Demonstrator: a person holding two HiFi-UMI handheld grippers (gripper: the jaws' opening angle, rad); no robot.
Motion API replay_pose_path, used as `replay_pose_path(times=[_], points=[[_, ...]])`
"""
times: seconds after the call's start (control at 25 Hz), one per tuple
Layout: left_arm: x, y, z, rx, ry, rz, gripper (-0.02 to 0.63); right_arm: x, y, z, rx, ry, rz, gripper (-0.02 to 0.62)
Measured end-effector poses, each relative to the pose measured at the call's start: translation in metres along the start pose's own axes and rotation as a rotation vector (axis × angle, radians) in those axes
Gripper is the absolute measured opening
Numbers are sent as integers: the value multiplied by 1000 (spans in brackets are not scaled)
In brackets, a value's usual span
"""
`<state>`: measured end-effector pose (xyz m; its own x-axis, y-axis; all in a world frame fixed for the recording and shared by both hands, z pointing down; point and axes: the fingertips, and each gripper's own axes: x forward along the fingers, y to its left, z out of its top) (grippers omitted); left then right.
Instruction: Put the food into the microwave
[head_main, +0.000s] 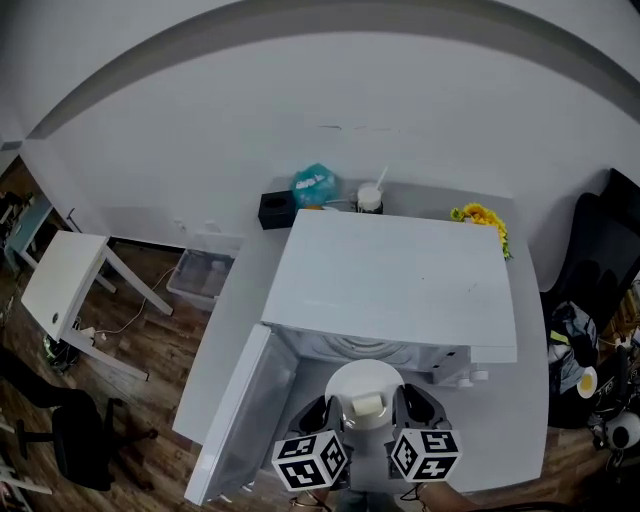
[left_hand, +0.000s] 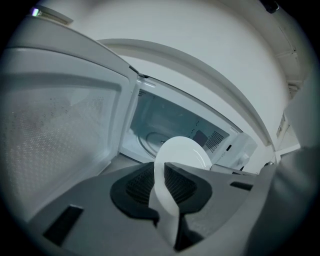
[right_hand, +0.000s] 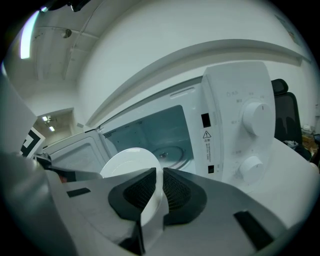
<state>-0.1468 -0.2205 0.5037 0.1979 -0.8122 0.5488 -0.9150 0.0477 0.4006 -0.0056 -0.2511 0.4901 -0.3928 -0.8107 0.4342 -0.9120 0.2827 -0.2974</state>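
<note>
A white microwave (head_main: 390, 280) stands on the table, its door (head_main: 245, 420) swung open to the left. Both grippers hold a white plate (head_main: 362, 382) level just in front of the open cavity (left_hand: 160, 125). A pale block of food (head_main: 367, 405) lies on the plate. My left gripper (head_main: 325, 415) is shut on the plate's left rim (left_hand: 182, 150). On the opposite rim (right_hand: 127, 162), my right gripper (head_main: 405, 412) is shut too. The glass turntable (right_hand: 170, 155) shows inside, bare. In both gripper views the plate's edge sits pinched between the black pads (left_hand: 142, 187).
Control knobs (right_hand: 255, 117) sit on the microwave's right panel. Behind it are a black box (head_main: 277, 210), a teal bag (head_main: 314, 185), a white jar (head_main: 370, 198) and yellow flowers (head_main: 485, 222). A white side table (head_main: 60, 285) and plastic bin (head_main: 203, 275) stand left; a black chair (head_main: 600, 260) stands right.
</note>
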Motion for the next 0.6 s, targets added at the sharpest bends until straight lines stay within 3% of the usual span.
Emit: replay_pose_path(times=[0.6], points=[[52, 14, 14, -21, -54, -21, 66, 47, -15, 5, 28, -82, -54, 51]])
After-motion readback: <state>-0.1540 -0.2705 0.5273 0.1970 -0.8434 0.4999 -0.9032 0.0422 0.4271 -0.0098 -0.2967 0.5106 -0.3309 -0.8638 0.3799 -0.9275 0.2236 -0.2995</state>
